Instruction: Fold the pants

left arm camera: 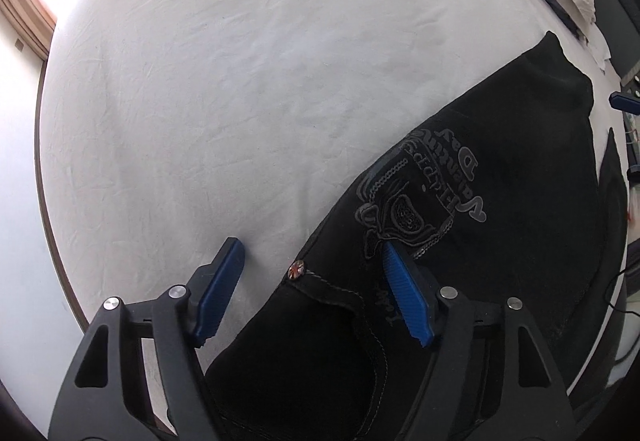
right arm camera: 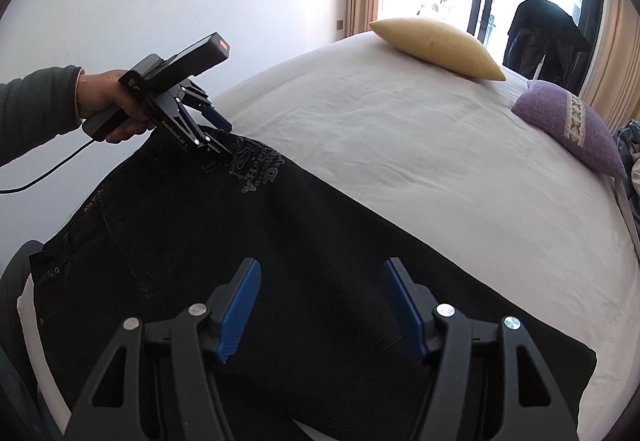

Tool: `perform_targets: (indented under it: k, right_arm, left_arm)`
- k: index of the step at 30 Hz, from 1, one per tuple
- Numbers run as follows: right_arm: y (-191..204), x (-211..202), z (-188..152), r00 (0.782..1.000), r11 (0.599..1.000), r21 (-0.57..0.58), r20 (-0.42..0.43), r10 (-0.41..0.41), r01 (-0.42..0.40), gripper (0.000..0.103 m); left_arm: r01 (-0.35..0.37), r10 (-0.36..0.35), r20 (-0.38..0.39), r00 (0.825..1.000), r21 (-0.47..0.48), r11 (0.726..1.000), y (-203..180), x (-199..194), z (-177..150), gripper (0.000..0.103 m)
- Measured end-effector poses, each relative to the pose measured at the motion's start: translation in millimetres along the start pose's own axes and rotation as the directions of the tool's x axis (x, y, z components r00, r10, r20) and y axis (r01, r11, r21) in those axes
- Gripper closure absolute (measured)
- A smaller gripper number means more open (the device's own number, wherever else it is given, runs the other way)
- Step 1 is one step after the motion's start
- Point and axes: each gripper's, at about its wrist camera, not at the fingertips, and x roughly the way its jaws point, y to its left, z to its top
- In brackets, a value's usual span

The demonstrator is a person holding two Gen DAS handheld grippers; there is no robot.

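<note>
Now I see no containers; the black pants [right arm camera: 280, 241] lie flat across the bed [right arm camera: 400, 145]. My left tool [left arm camera: 310, 273] stands partly open astride their waistband edge, gripping nothing. My right tool [right arm camera: 322, 305] hovers partly open, empty, above them. Only the right view shows pillows.

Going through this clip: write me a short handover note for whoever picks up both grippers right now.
Left gripper: jaws apart, straddling the edge of the black pants near the rivet by the embroidered pocket; the pads are not pressing on the cloth.
Right gripper: jaws apart above the leg section, nothing held.
The pants lie flat and lengthwise across the white bedsheet, waist towards the left hand. A yellow pillow and a purple pillow sit further up the bed, clear of the pants.
Done: pants laid out.
Left: grip both spots, make the fold.
</note>
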Motion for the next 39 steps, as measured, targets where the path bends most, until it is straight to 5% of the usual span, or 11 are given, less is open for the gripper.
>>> perform_targets:
  k: [2, 4, 5, 7, 13, 16, 21, 27, 32, 39]
  right_arm:
    - [-3, 3, 5, 1.0, 1.0, -0.005, -0.006, 0.011, -0.011, 0.04]
    - [-7, 7, 10, 1.0, 1.0, -0.008, -0.016, 0.017, -0.017, 0.042]
    - [-9, 9, 13, 1.0, 1.0, -0.013, -0.022, 0.015, -0.015, 0.043]
    - [-12, 15, 18, 0.999, 1.0, -0.023, -0.038, 0.009, -0.01, 0.045]
    - [-21, 32, 33, 0.997, 0.997, -0.071, -0.083, 0.002, -0.008, 0.053]
    - [-20, 45, 41, 0.993, 0.993, -0.117, -0.115, -0.006, -0.007, 0.057]
    - [-14, 64, 55, 0.99, 0.984, -0.18, -0.143, -0.015, -0.011, 0.06]
    - [-6, 83, 63, 0.983, 0.967, -0.255, -0.18, -0.04, -0.007, 0.061]
    - [-8, 96, 67, 0.976, 0.961, -0.276, -0.209, -0.053, -0.007, 0.067]
    - [3, 104, 72, 0.974, 0.955, -0.294, -0.226, -0.028, -0.04, 0.077]
  left_arm:
    - [0.004, -0.004, -0.012, 1.0, 0.006, 1.0, 3, 3, 3, 0.037]
    - [0.019, -0.019, -0.018, 1.0, 0.019, 1.0, 4, 4, 5, 0.052]
    - [0.027, -0.026, -0.02, 0.999, 0.024, 0.999, 3, 3, 6, 0.075]
    - [0.027, -0.026, -0.019, 0.999, 0.044, 0.999, -2, 3, 6, 0.091]
    - [-0.149, 0.13, 0.131, 0.983, 0.142, 0.979, -29, -11, -6, 0.094]
    - [-0.312, 0.251, 0.26, 0.933, 0.228, 0.922, -59, -24, -25, 0.096]
    - [-0.417, 0.282, 0.424, 0.861, 0.27, 0.868, -91, -35, -44, 0.096]
    - [-0.423, 0.26, 0.492, 0.831, 0.254, 0.87, -76, -57, -67, 0.096]
    - [-0.49, 0.278, 0.539, 0.795, 0.299, 0.819, -111, -68, -93, 0.096]
    - [-0.498, 0.267, 0.566, 0.78, 0.304, 0.812, -118, -82, -116, 0.096]
